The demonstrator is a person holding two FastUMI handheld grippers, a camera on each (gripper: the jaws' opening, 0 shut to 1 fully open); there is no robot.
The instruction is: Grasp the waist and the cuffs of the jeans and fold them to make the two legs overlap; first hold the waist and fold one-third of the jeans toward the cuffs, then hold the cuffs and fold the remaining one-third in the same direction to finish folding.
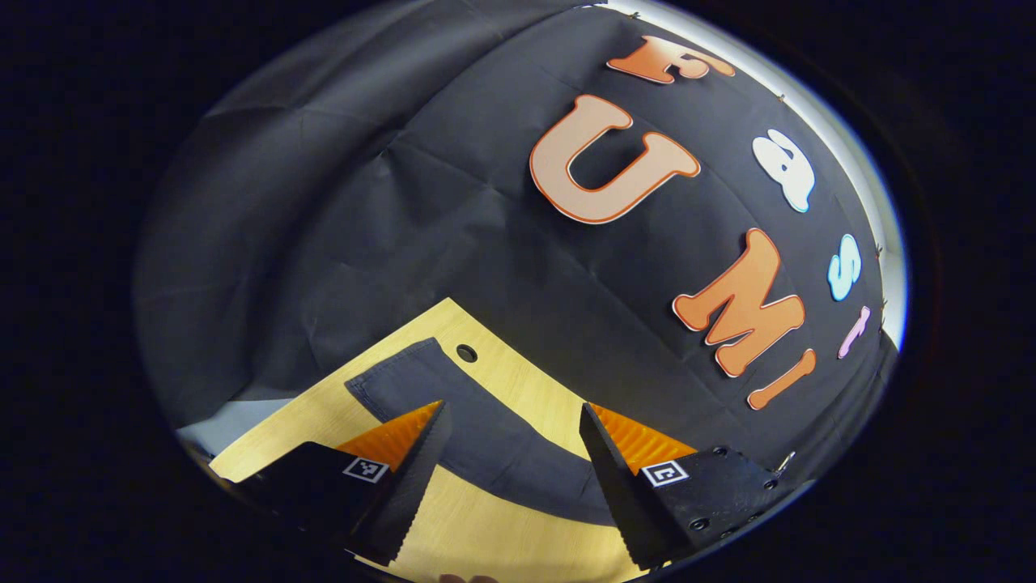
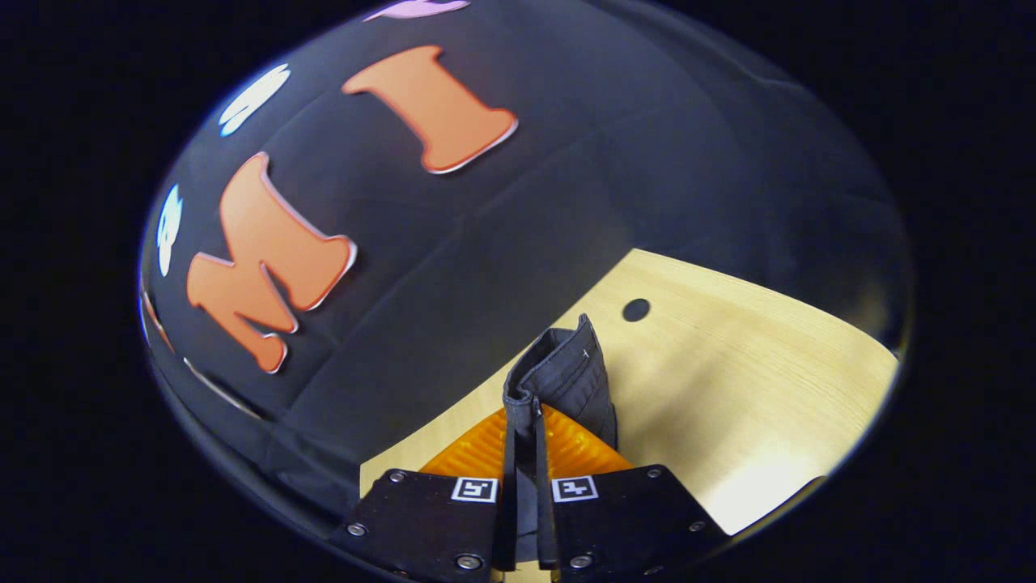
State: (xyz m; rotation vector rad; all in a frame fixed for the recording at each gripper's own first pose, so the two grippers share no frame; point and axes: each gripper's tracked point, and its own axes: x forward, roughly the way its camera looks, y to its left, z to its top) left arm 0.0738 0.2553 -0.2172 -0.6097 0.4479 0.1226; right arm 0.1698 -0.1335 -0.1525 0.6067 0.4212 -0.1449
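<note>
Right claw (image 2: pixel 526 437) clamps our jeans (image 2: pixel 562 380) fabric above the table (image 2: pixel 728 380); left claw (image 1: pixel 510 453) gapes wide over the denim near the table's edge.

dark jeans (image 1: pixel 486 437) flat on table, one end (image 2: pixel 558 376) lifted

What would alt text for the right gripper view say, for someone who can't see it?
The right tongs are shut on a bunched edge of dark jeans, lifted above a pale wooden table. A small round hole in the tabletop lies just beyond, with the booth's black cloth wall behind.
</note>
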